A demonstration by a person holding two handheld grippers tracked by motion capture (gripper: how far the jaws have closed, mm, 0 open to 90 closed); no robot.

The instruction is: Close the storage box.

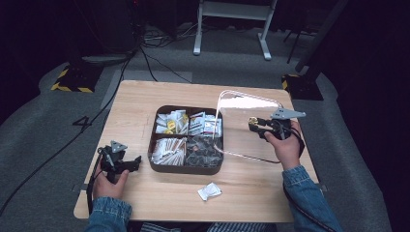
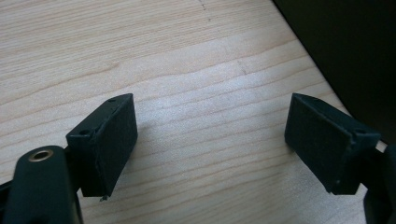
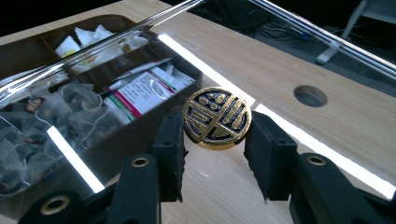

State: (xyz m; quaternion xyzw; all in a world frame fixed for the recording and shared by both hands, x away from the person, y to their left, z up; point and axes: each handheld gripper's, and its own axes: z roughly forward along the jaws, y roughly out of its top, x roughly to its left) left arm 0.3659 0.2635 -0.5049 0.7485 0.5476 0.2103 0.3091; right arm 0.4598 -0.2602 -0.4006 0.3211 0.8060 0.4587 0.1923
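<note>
Right fingers clamp the lid's gold knob, lid tilted beside the box; left gripper gapes empty over desk.

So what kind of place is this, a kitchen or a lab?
Probably a lab or recording studio, not a kitchen. A lone wooden table stands on grey carpet in a dark room, with cables trailing across the floor and a hazard-striped stand base behind. A tea-bag tray sits on it like a test prop.
</note>
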